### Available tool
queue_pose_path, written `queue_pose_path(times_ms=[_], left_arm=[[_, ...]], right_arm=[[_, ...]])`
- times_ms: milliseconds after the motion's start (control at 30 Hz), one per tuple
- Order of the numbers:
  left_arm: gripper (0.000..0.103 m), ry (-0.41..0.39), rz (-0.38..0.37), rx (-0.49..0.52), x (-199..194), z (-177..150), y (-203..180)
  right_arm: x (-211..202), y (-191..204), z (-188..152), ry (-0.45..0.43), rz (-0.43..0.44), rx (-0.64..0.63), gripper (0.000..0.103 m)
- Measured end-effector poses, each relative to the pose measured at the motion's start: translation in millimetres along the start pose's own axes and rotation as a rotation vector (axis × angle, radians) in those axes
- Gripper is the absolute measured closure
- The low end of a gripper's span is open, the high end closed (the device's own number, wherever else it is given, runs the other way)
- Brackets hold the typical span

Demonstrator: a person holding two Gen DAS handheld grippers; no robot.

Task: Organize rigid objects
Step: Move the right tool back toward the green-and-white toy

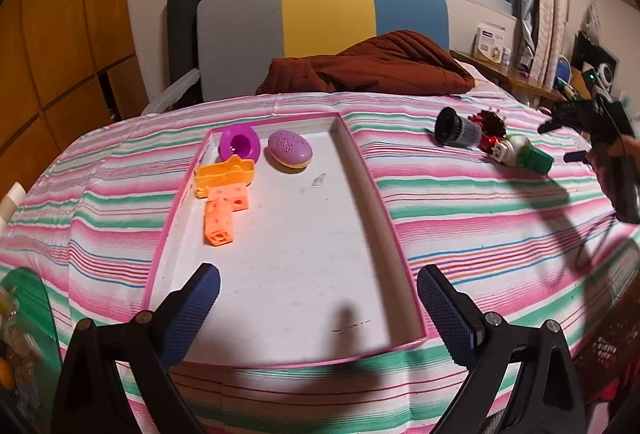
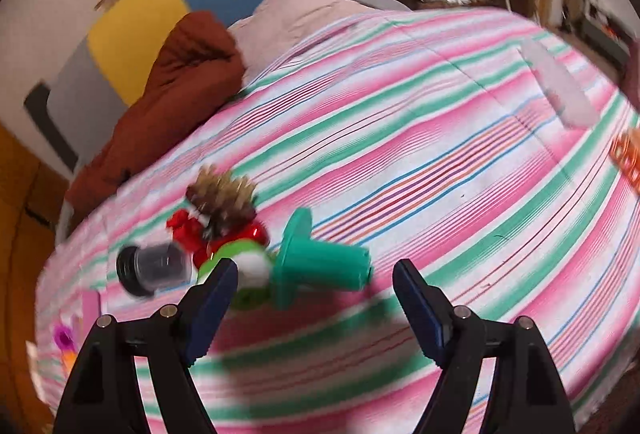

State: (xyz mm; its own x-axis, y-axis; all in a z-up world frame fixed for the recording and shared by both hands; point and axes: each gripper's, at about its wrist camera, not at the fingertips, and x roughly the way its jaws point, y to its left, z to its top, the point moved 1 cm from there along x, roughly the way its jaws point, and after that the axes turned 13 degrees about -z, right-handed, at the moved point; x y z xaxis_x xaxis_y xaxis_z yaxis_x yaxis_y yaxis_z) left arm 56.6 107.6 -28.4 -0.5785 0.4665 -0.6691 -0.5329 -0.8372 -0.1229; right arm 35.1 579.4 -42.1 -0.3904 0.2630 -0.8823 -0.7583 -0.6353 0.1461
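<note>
L gripper (image 1: pixel 318 308) is spread wide w/ nothing between its blue pads, hanging over the near end of the pink-rimmed tray (image 1: pixel 384 222) that sits on the striped bedspread (image 1: pixel 460 218). Ahead of it and to its left, four toys lie in the tray's far-left corner: a purple cup-shaped piece (image 1: pixel 239 143), a lilac oval toy (image 1: pixel 290 150) just right of that, a yellow-orange mould (image 1: pixel 225 175) nearer the claw, and an orange block piece (image 1: pixel 222 212) touching the mould's near side. Tray floor directly in front of the L claw is bare white. Further ahead and to its right, off the tray, sits a cluster on the bedspread: a black-capped clear cylinder (image 1: pixel 458 127), a pinecone w/ red bits (image 1: pixel 491 122), a green-and-white round toy (image 1: pixel 514 148) and a teal stamper (image 1: pixel 538 158). R gripper (image 2: pixel 314 284) is also spread, holding nothing, poised just above the bedspread; view is motion-blurred. The teal stamper (image 2: pixel 320 260) lies on its side just ahead, betw. the finger lines but closer to the left finger (image 2: pixel 212 308); the green-and-white round toy (image 2: pixel 244 270) touches its flange, partly hidden behind that finger. The cylinder (image 2: pixel 154 268) lies further left, the pinecone (image 2: pixel 224 204) beyond. A rust-brown blanket (image 2: pixel 168 90) is bunched far ahead-left.
</note>
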Motion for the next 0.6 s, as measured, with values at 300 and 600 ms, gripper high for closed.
queue_pose_path(times_ms=[300,600], left_arm=[[0.003,0.023,-0.005,0.04,5,0,-14],[0.003,0.033,-0.024,0.095,9,2,-35]], right_arm=[[27,-2,6,0.106,0.098,0.088,0.026],[35,25,-7,0.113,-0.055,-0.1,0.043]])
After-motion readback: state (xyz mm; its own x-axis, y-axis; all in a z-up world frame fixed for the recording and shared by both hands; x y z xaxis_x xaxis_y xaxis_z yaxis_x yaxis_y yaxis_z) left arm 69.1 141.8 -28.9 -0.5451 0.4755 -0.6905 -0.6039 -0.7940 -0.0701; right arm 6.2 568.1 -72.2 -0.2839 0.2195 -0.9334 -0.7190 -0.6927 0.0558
